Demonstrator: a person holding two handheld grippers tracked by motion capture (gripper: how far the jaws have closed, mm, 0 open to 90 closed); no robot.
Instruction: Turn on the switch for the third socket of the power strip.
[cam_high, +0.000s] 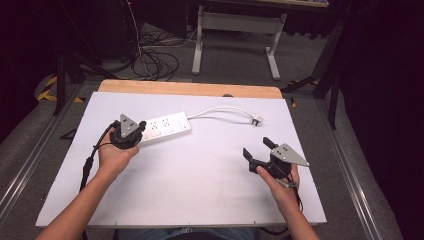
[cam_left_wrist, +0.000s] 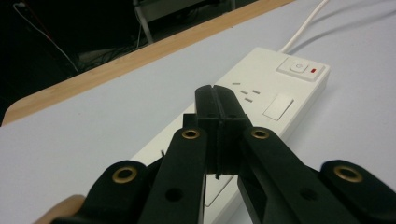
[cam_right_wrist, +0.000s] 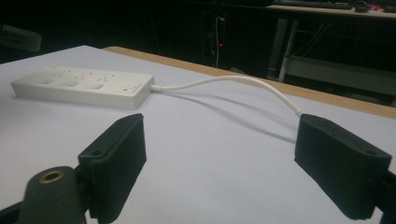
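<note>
A white power strip (cam_high: 165, 126) lies on the white table top (cam_high: 190, 180), left of centre, and its white cable (cam_high: 220, 109) curves right to a plug (cam_high: 256, 120). My left gripper (cam_high: 141, 125) is at the strip's left end. In the left gripper view its jaws (cam_left_wrist: 216, 100) are pressed together with nothing between them, right over the strip (cam_left_wrist: 280, 93), short of the rocker switch (cam_left_wrist: 301, 69); whether they touch it I cannot tell. My right gripper (cam_high: 256, 146) stands open near the front right, apart from everything. Beyond its wide jaws (cam_right_wrist: 224, 128) lie the strip (cam_right_wrist: 84, 86) and cable (cam_right_wrist: 233, 80).
The table's wooden far edge (cam_high: 190, 89) runs along the back. Behind it on the floor stand a desk frame (cam_high: 235, 40) and a tangle of cables (cam_high: 150, 60). Dark curtains close off both sides.
</note>
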